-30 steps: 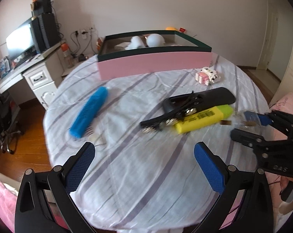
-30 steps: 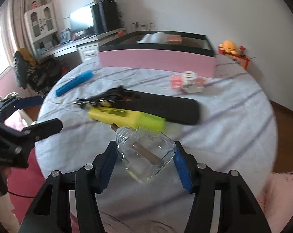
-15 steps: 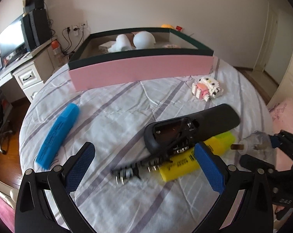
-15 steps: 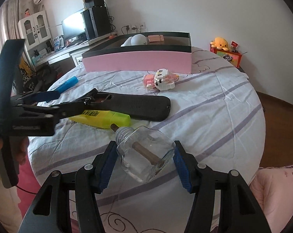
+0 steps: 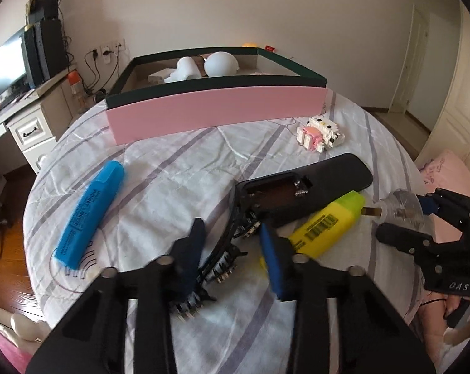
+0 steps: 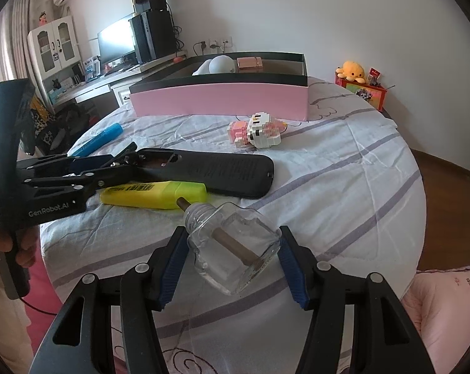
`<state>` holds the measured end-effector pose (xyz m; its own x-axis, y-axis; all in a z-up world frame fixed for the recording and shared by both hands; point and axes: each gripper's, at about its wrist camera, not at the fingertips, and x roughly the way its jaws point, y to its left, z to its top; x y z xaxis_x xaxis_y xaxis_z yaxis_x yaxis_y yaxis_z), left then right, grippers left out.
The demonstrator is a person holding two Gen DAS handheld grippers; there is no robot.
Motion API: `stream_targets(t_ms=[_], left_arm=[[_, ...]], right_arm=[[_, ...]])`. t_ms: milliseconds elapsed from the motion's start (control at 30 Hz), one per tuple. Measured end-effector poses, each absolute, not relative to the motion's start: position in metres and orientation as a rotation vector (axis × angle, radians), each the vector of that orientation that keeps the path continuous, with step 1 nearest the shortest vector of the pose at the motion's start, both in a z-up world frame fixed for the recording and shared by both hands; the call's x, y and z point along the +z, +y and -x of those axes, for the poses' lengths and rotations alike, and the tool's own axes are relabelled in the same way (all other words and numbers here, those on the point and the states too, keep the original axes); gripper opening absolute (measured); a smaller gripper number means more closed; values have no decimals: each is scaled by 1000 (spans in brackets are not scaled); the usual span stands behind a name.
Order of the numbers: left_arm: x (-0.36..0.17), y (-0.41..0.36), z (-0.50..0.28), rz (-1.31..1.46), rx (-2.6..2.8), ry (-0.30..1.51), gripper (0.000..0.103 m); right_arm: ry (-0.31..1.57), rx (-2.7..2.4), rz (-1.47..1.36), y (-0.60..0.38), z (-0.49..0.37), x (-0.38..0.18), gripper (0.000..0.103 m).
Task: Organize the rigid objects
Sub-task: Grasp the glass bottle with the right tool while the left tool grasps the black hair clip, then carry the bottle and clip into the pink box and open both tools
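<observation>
Left gripper (image 5: pixel 231 243): our jaws have just been closing on the black hair clip (image 5: pixel 225 255), beside the remote (image 5: pixel 322 184).
Right gripper (image 6: pixel 231 263): we hold the glass bottle (image 6: pixel 235 246), tilted above the counter (image 6: pixel 344 171).
Risk: we think the thin clip could slip out, or drag the yellow marker (image 5: pixel 328 224).
Pose: both point slanting down toward the pink box (image 5: pixel 216 112).

Black hair clip (image 5: pixel 222 258) partly behind jaws

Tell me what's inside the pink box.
Inside the pink box: two white rounded objects and a rose-gold case. Its front wall hides the floor.
</observation>
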<state>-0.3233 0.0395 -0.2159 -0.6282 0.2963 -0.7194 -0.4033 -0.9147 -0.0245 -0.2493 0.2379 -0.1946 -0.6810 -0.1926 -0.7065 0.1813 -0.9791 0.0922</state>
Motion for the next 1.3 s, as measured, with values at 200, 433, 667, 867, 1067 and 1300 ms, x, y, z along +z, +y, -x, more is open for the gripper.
stream_targets(t_ms=[200,433,667,867,1067,1300], left_arm=[[-220,24,323,1128,2563,182,22],[-224,27,317,1095,2587,239,20],[-209,18,309,1044,2584,180,20],[-185,11,303,961,2594,146,20],[-167,9,297,909,2614,149,20],[-152,10,293,854,2617,153,20]], right_arm=[[-18,-2711,-1151,237,250,-195,59],[13,-2735,-1153,233,251,-196,59],[16,-2754,-1126,232,247,-191,58],[26,-2760,-1075,227,246,-173,58],[54,-2772,-1018,221,252,-154,58],[74,-2785,-957,218,264,-135,58]])
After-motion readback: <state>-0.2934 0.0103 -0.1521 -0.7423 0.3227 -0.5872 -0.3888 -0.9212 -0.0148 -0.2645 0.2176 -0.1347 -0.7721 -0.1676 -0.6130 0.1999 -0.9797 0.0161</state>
